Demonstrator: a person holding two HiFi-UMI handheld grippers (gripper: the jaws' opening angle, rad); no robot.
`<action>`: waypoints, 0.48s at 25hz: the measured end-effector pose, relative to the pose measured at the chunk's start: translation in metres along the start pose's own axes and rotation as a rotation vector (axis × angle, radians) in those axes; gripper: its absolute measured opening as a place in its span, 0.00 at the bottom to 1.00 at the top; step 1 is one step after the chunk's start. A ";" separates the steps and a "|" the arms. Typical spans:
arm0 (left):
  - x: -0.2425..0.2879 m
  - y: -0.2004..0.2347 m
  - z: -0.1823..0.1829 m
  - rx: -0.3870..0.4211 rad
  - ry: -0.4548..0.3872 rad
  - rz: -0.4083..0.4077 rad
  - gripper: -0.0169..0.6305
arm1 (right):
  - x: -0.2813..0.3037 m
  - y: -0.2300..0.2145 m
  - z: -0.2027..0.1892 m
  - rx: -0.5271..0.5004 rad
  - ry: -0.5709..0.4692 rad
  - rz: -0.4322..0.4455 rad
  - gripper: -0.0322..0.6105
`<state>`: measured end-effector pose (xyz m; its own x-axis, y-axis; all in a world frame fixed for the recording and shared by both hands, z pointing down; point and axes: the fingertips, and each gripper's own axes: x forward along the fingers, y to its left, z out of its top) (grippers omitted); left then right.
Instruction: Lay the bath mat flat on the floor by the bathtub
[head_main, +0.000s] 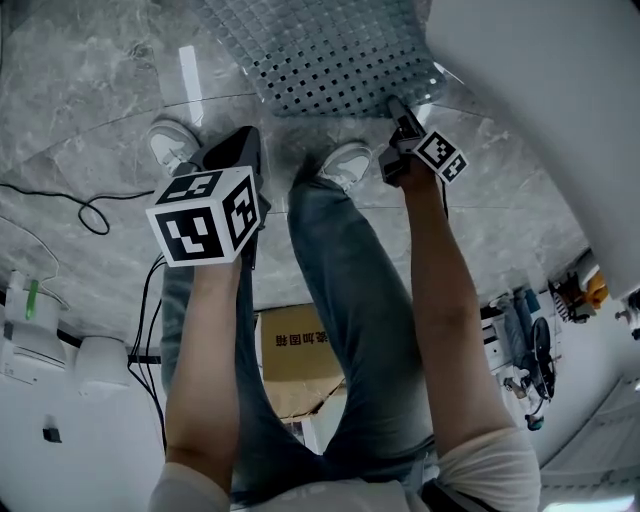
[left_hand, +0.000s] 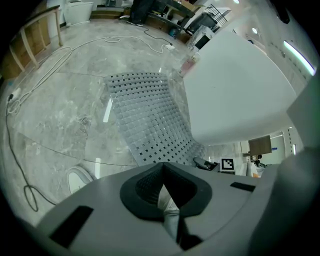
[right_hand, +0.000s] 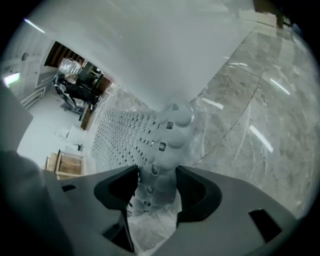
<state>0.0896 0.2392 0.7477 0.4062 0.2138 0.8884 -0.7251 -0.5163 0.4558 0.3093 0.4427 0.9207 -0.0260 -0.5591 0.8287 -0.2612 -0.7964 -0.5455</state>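
Gently, with your right gripper (head_main: 396, 110) open around the near corner of the bath mat (head_main: 330, 50), which lies at the top of the frame beside the bathtub (head_main: 540, 80), ease that lifted corner flat and keep your closed, empty left gripper (head_main: 243, 142) clear.

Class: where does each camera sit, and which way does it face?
Head view: on the head, facing steeply down; arms, legs, left tongs, right tongs show.
Left gripper view: rides the left tongs, facing mat and bathtub; tongs shut.
Right gripper view: rides the right tongs, facing the mat's edge; tongs parted.
All share mat and bathtub.
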 end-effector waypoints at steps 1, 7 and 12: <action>0.001 -0.001 -0.002 -0.002 0.004 -0.002 0.05 | -0.003 0.008 0.002 -0.033 0.005 0.025 0.45; 0.007 0.008 -0.010 -0.014 0.014 -0.011 0.05 | -0.015 0.067 -0.010 -0.189 0.111 0.289 0.46; 0.004 0.006 -0.008 -0.020 0.008 -0.016 0.05 | -0.044 0.104 -0.021 -0.187 0.170 0.496 0.46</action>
<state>0.0822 0.2436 0.7543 0.4139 0.2286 0.8812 -0.7296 -0.4956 0.4712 0.2632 0.3890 0.8301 -0.3409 -0.7989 0.4955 -0.3442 -0.3845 -0.8566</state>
